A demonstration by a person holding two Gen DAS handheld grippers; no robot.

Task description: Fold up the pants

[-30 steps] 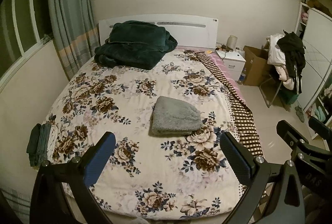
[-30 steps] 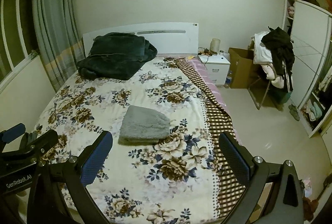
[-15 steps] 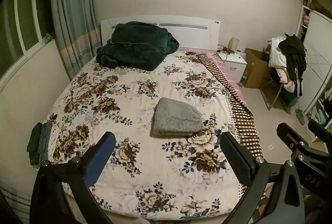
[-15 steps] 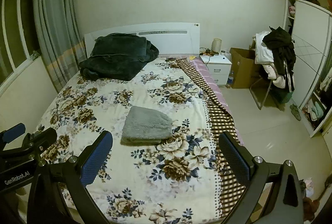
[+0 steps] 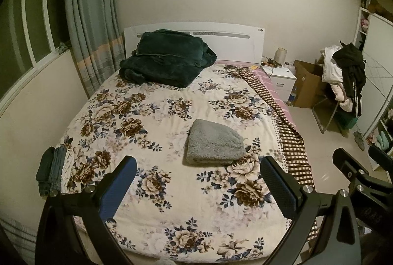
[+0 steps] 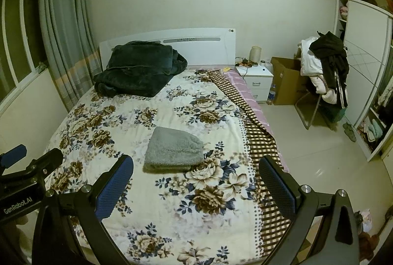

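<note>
Hovering above the floral bedspread (image 5: pixel 152 117), both the left gripper (image 5: pixel 199 181) and right gripper (image 6: pixel 196 179) are gaping wide, grasping nothing, the folded grey pants (image 5: pixel 213 146) lying apart.

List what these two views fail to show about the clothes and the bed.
- Grey folded garment: pants or not, both views too coarse.
- Folded stack at the bed's left edge: items indistinct in left view; hidden behind the left hand-held gripper in right view.
- Bed's foot: cut off by both frames' bottom edge.
</note>
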